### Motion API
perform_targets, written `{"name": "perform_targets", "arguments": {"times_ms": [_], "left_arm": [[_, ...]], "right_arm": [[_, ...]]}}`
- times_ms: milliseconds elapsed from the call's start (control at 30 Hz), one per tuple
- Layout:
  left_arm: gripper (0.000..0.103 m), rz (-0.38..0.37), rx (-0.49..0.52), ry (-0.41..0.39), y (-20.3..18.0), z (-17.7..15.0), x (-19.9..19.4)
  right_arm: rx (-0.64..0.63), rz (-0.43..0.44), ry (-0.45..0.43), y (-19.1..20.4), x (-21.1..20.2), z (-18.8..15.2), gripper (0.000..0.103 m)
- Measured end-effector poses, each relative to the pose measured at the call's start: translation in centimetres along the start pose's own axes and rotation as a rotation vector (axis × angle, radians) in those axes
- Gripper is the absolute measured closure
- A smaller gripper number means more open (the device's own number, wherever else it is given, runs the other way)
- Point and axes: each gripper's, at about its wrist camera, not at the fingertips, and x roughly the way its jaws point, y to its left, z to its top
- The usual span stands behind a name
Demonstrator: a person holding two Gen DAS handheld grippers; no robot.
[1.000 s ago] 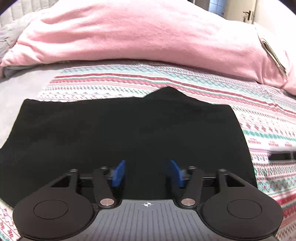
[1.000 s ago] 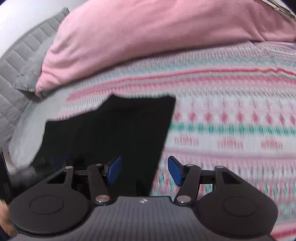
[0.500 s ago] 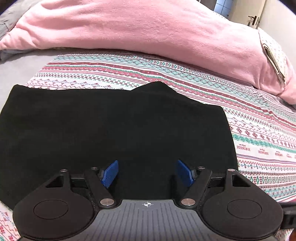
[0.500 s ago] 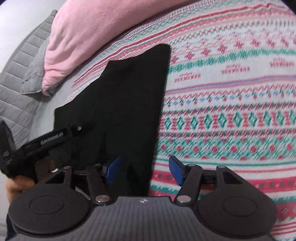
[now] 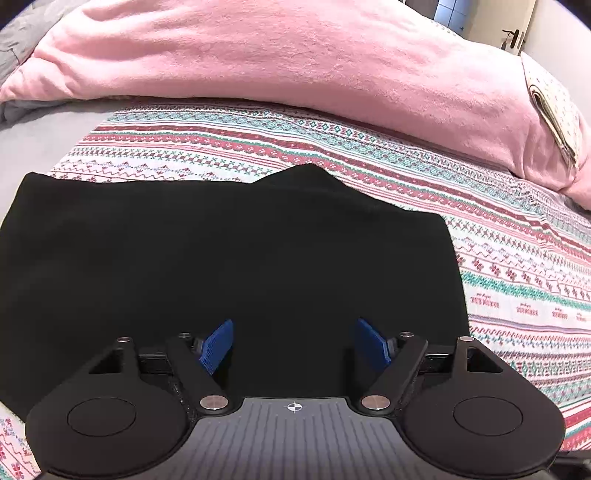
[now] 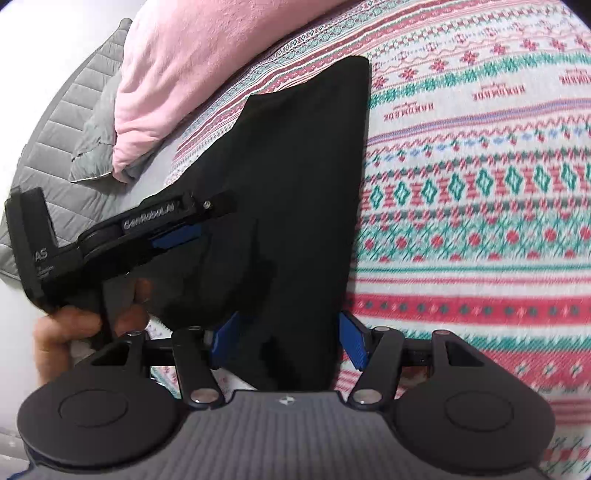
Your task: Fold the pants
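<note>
The black pants [image 5: 229, 258] lie folded flat on the patterned bedspread [image 5: 517, 280]. My left gripper [image 5: 293, 343] hovers over their near part; its jaws are opening, with only flat cloth below and nothing pinched. In the right wrist view the pants [image 6: 303, 177] run away from me as a long dark strip. My right gripper [image 6: 286, 339] is open and straddles their near end, a blue pad on each side of the cloth. The left gripper [image 6: 199, 225] shows there too, lying over the strip's left side with a hand [image 6: 74, 325] holding it.
A bulky pink blanket [image 5: 295, 66] lies across the far side of the bed. A grey quilted pillow [image 6: 92, 122] and headboard stand at the left. A door [image 5: 517, 33] shows at the far right. The bedspread [image 6: 480, 184] stretches right of the pants.
The left jaws have spread wider while that gripper stayed over the pants. The right gripper has dropped and rolled toward the pants' near end, and the left gripper has come into its view.
</note>
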Motion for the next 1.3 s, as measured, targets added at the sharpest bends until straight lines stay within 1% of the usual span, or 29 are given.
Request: {"name": "perform_targets", "arguments": {"times_ms": [100, 133, 233, 333, 400, 467, 533, 567, 633, 667, 833, 967, 1067, 1200, 1300], "left_arm": [[0.028, 0.005, 0.009, -0.002, -0.5, 0.1, 0.1], [0.028, 0.004, 0.011, 0.001, -0.7, 0.1, 0.1], [0.028, 0.001, 0.009, 0.004, -1.0, 0.1, 0.1], [0.027, 0.006, 0.022, 0.012, -1.4, 0.2, 0.2], [0.027, 0.018, 0.007, 0.024, -1.5, 0.3, 0.1], [0.027, 0.009, -0.023, 0.032, -1.5, 0.6, -0.2], [0.026, -0.005, -0.033, 0.017, -1.7, 0.9, -0.7], [0.024, -0.003, -0.023, 0.002, -1.8, 0.9, -0.9], [0.023, 0.020, 0.019, -0.038, -2.1, 0.7, -0.9], [0.024, 0.052, 0.036, -0.019, -2.3, 0.8, -0.6], [0.023, 0.088, 0.078, -0.032, -2.4, 0.8, 0.0], [0.023, 0.060, 0.068, -0.019, -2.4, 0.9, 0.1], [0.023, 0.043, 0.097, -0.009, -2.8, 0.8, 0.1], [0.024, 0.034, 0.167, -0.022, -4.3, 1.5, -0.2], [0.024, -0.014, 0.271, -0.012, -7.5, 2.2, 0.0]], "right_arm": [[-0.031, -0.032, -0.007, 0.6, 0.1, -0.3, 0.055], [-0.021, -0.034, -0.012, 0.6, 0.3, -0.3, 0.055], [0.025, -0.013, -0.029, 0.4, 0.5, -0.3, 0.057], [0.023, -0.017, -0.037, 0.5, 0.7, -0.2, 0.057], [0.024, -0.014, -0.043, 0.6, 1.0, -0.2, 0.057], [0.029, -0.017, -0.051, 0.6, 1.0, -0.4, 0.057], [0.042, -0.017, -0.059, 0.6, 1.0, -0.5, 0.057], [0.045, -0.012, -0.064, 0.5, 1.0, -0.5, 0.057], [0.054, -0.005, -0.071, 0.5, 1.1, -0.6, 0.057], [0.056, -0.004, -0.074, 0.5, 1.2, -0.6, 0.057], [0.073, 0.011, -0.086, 0.3, 1.2, -0.8, 0.057], [0.110, 0.036, -0.102, 0.0, 1.4, -1.1, 0.057], [0.114, 0.044, -0.118, 0.3, 1.5, -1.4, 0.057], [0.117, 0.055, -0.134, 0.8, 1.4, -1.5, 0.057], [0.135, 0.055, -0.136, 0.5, 1.4, -1.5, 0.057]]}}
